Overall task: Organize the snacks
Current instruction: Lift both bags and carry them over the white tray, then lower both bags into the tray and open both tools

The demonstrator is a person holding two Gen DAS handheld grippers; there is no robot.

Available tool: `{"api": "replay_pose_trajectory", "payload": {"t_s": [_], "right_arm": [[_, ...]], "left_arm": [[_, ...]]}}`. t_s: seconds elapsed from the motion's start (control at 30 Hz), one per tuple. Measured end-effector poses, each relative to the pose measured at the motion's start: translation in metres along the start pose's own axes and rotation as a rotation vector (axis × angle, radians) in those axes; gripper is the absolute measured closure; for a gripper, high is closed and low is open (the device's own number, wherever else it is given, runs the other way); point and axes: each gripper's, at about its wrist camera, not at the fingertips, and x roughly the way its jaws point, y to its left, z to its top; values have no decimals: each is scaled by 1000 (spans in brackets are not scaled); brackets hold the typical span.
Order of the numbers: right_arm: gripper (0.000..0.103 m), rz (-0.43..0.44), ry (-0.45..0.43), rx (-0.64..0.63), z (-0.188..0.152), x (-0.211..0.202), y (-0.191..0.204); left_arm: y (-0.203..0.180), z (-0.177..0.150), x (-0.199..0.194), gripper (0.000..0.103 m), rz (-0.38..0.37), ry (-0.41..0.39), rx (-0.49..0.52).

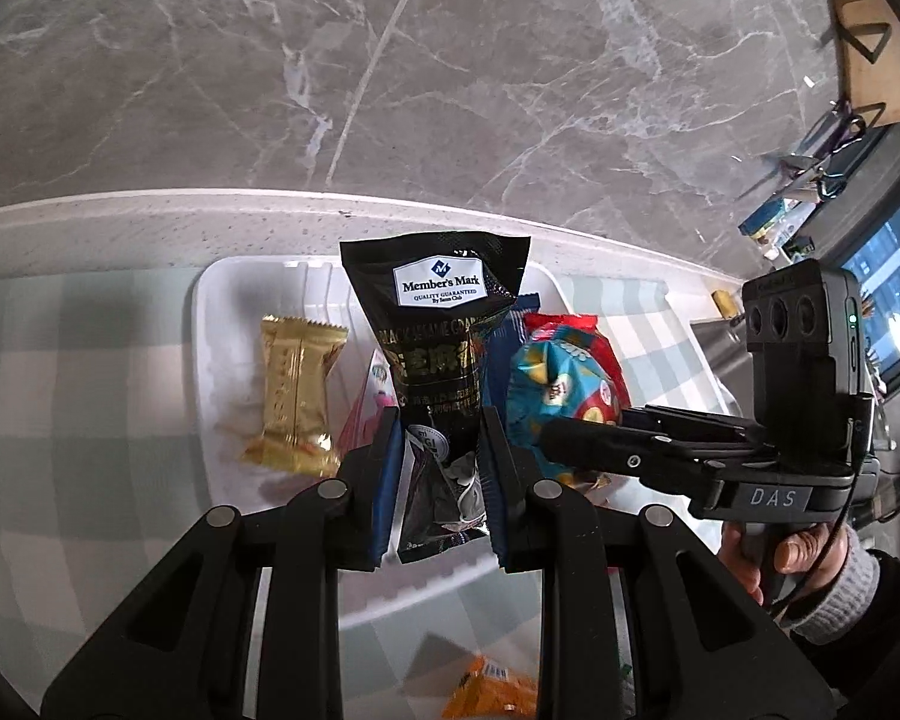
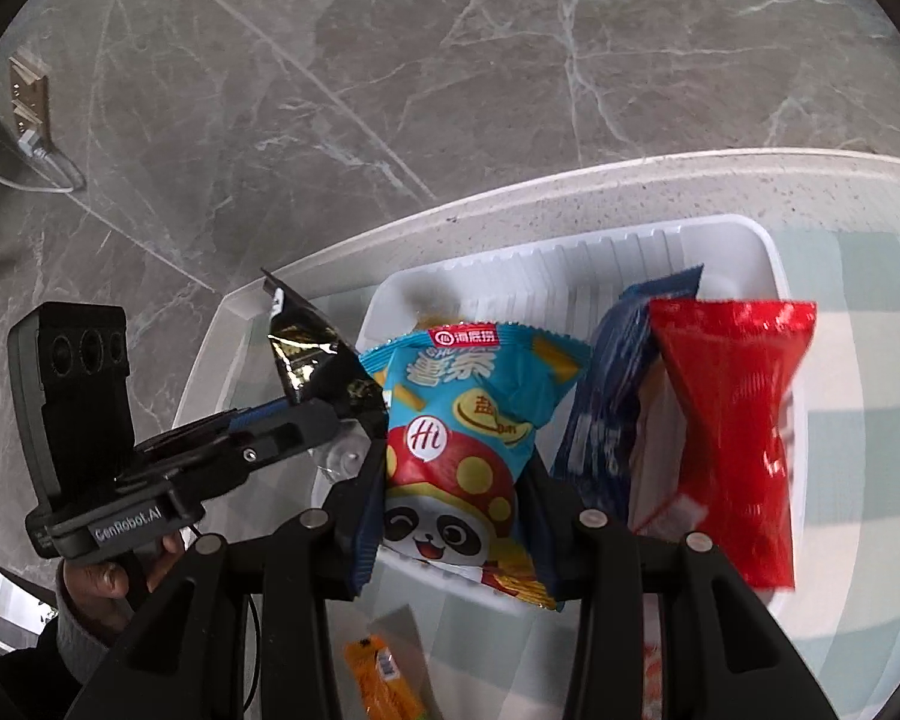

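My left gripper (image 1: 441,450) is shut on a black Member's Mark packet (image 1: 438,354), which stands upright over the white tray (image 1: 228,300). My right gripper (image 2: 456,480) is shut on a teal snack bag with a panda on it (image 2: 456,420), also above the tray (image 2: 750,234). In the left wrist view the right gripper (image 1: 570,444) and its teal bag (image 1: 561,384) sit just right of the black packet. In the right wrist view the left gripper (image 2: 342,414) and its black packet (image 2: 306,348) are at the left. A gold packet (image 1: 297,396) and a pink packet (image 1: 366,408) lie in the tray.
A blue packet (image 2: 618,396) and a red packet (image 2: 732,420) lean in the tray's right side. An orange packet (image 2: 381,678) lies on the checked cloth (image 1: 60,390) in front of the tray. The counter's pale edge (image 1: 210,210) runs behind, with marble floor beyond. A person's hand (image 1: 804,546) grips the right handle.
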Motion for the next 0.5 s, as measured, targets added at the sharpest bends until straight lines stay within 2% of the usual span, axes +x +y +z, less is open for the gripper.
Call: {"api": "replay_pose_trajectory", "payload": {"t_s": [0.27, 0.5], "right_arm": [[58, -27, 9, 0, 15, 15, -7], [55, -57, 8, -4, 18, 19, -10]], "left_arm": [[7, 15, 31, 81, 16, 18, -5], [4, 20, 52, 79, 64, 20, 17]]}}
